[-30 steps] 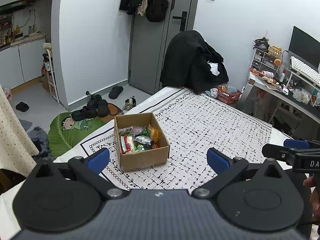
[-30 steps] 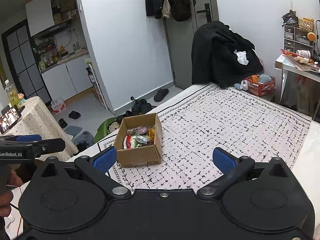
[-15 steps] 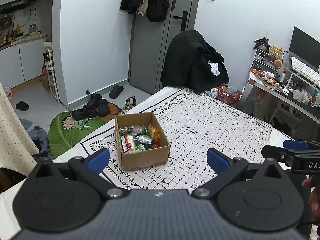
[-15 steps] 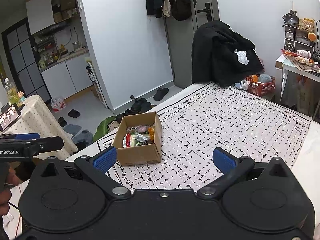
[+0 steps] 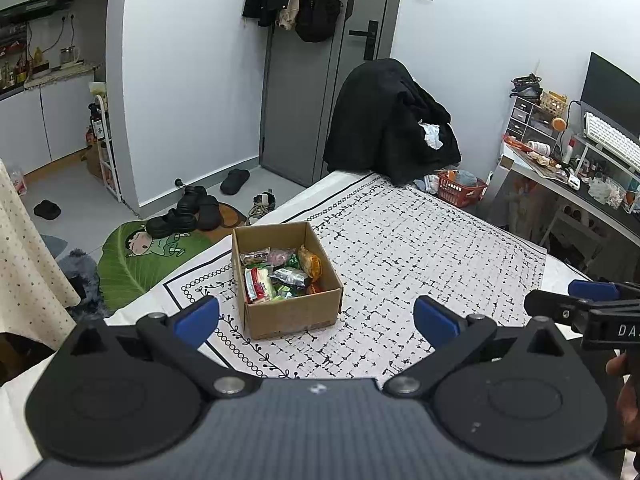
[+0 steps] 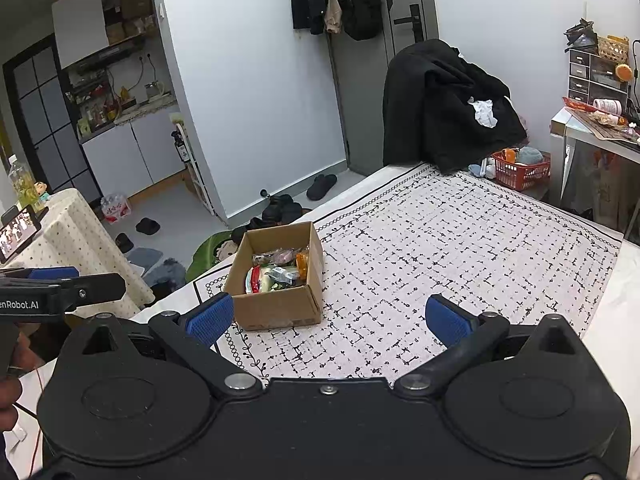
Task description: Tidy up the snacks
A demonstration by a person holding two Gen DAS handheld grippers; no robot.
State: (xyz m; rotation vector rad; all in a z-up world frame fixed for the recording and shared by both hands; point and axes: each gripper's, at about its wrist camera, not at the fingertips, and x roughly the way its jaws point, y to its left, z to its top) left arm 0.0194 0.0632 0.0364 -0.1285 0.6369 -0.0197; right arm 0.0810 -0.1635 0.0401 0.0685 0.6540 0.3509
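Left gripper [image 5: 316, 318]: jaws spread wide, blue pads far apart at the lower part of the left wrist view, nothing between them but patterned cloth.
Right gripper [image 6: 329, 315]: wide too, empty, its blue pads framing the lower middle of the right wrist view.
Cardboard box [image 5: 286, 278]: open-topped, sitting on the tablecloth [image 5: 420, 264] at centre frame, just beyond and between the left gripper's pads, nearer the left pad; neither claw touches it.
Snacks [image 5: 280, 274]: a jumble of wrappers inside the box, red-and-white, green, silver and an orange packet leaning against the right wall.
Left wrist view only: the right gripper pokes in from the right edge, black with a blue tip, part of a hand just below it; a monitor and white keyboard [image 5: 612, 142] sit on a desk at upper right; a green leaf-shaped mat [image 5: 144, 256] with a cartoon figure lies in full on the floor at left.
Right wrist view only: the left gripper enters at the left edge with lettering on its side; a dotted-cloth side table [image 6: 68, 248] carries a lit phone [image 6: 18, 232] and a bottle; a kitchen nook fills the upper left.
Both views: a black coat [image 5: 392, 128] is heaped at the table's far end, and a red basket [image 6: 520, 168] is on the floor beyond.
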